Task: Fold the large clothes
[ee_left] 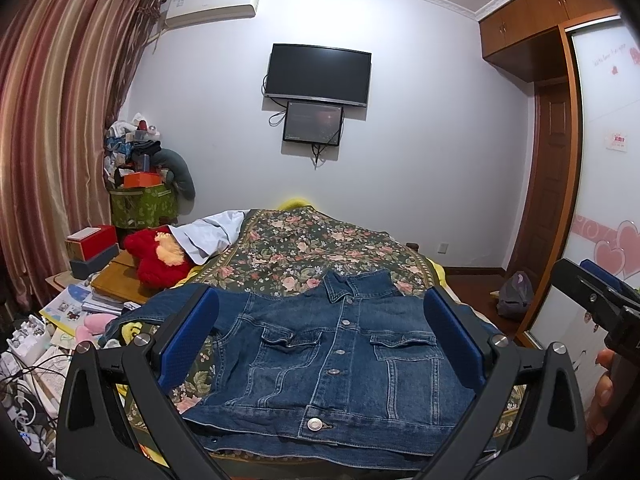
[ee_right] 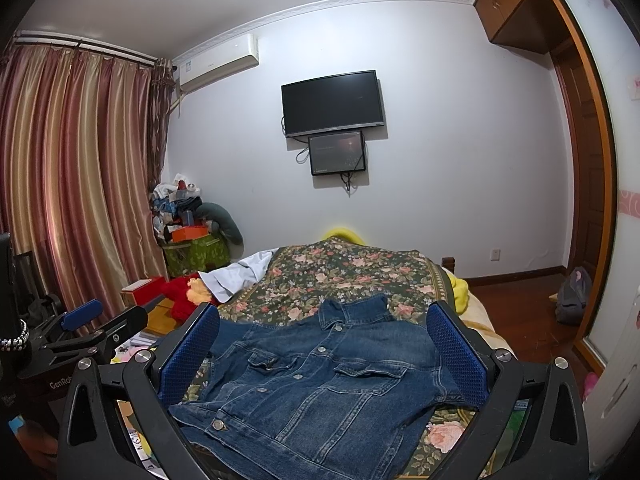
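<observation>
Bedroom first: on the bed (ee_left: 320, 248) your denim jacket (ee_left: 344, 356) lies face-up, buttoned, toward 6 o'clock, body seemingly unfolded. Your left claw (ee_left: 320, 344) and right claw (ee_right: 324, 352) hover spread apart, empty; folding looks barely begun.

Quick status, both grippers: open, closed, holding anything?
Left gripper: open, holding nothing, above the denim jacket.
Right gripper: open, holding nothing, also above the jacket.
</observation>
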Tool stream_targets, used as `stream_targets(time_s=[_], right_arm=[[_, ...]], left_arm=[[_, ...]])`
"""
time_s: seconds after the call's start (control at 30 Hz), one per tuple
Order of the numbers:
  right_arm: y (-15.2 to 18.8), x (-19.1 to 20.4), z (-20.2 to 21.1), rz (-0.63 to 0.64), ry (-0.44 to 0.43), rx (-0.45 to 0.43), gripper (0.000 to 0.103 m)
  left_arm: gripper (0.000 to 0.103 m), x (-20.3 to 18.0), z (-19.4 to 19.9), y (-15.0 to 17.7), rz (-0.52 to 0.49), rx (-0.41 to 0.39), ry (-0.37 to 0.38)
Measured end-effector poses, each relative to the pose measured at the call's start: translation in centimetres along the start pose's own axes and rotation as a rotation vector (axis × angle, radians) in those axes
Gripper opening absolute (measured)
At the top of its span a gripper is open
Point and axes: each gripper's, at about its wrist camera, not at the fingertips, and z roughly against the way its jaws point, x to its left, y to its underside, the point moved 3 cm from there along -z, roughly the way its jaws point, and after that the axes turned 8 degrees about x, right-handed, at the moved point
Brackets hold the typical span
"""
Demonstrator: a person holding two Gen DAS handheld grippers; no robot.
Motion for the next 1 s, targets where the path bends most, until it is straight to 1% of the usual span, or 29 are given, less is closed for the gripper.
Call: stream_targets(time_s=[0.73, 1.0], right_arm=[[-0.2, -0.3, -0.1, -0.002, 0.003, 0.003, 0.103], [-0.3, -0.1, -1.6, 0.003, 0.014, 0.025, 0.103]], left_arm=[[0.103, -0.1, 0.2, -0.4, -0.003, -0.004, -0.003], [0.103, 0.6, -0.6, -0.7, 0.002, -0.002, -0.024]])
